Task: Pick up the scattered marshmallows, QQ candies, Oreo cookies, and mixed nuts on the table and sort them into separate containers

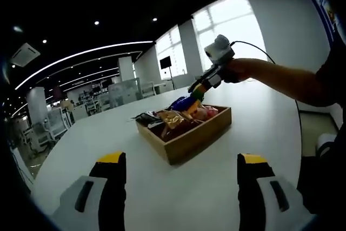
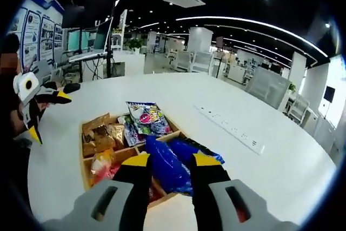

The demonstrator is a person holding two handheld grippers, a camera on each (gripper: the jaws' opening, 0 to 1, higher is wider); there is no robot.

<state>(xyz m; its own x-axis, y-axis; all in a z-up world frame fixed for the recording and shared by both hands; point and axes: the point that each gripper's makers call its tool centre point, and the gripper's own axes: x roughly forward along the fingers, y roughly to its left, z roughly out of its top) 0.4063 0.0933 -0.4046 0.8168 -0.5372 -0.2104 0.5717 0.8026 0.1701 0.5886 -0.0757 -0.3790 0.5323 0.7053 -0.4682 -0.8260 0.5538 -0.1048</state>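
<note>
A wooden compartment tray (image 1: 190, 145) stands on the white table, holding several snack packets. My right gripper (image 1: 198, 91) reaches in from the right over the tray's far side, shut on a blue packet (image 1: 181, 103). In the right gripper view that blue packet (image 2: 165, 169) sits pinched between the two jaws just above the tray (image 2: 84, 158). Brown packets (image 2: 102, 133) and a colourful candy packet (image 2: 143, 117) lie in the far compartments. My left gripper (image 1: 181, 162) hangs open and empty in front of the tray, and appears at the left as the left gripper (image 2: 48, 114), apart from the tray.
A white power strip (image 2: 230, 128) lies on the table to the right of the tray. The person's arm (image 1: 281, 77) stretches across from the right. Desks, chairs and screens stand beyond the round white table (image 1: 97, 133).
</note>
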